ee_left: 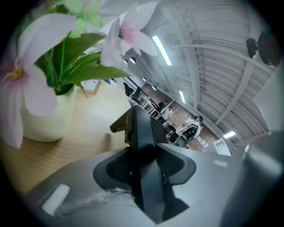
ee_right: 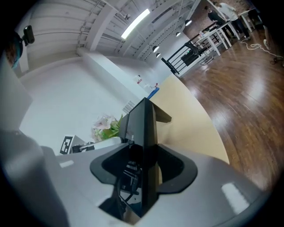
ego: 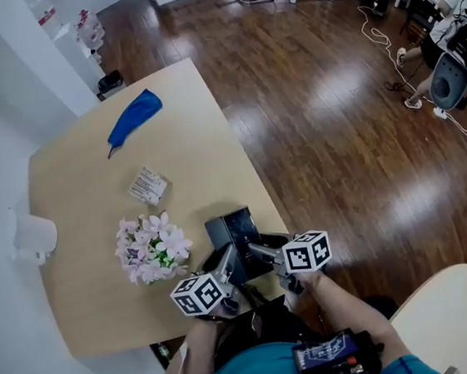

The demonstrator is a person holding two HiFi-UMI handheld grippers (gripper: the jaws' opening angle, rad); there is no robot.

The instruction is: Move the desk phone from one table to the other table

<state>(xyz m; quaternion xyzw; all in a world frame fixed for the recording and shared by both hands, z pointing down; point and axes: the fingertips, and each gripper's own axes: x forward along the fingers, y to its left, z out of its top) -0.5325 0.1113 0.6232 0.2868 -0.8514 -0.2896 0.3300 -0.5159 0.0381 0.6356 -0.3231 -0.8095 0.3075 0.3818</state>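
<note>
Left gripper (ee_left: 144,166): jaws clenched on one edge of the black desk phone (ee_left: 141,126). Right gripper (ee_right: 144,166): jaws clenched on the other side of the same phone. The phone is gripped from both sides and stands tilted up on edge, just right of the flower pot (ego: 150,250), at the near right corner of the tan worktop (ego: 95,298). Cannot tell whether its base touches the wood.

Beyond the flower pot: a small packet (ego: 148,186), then a blue cloth (ego: 135,116) farther back. Left of the flower pot: a white object (ego: 36,236) at the worktop's edge.
</note>
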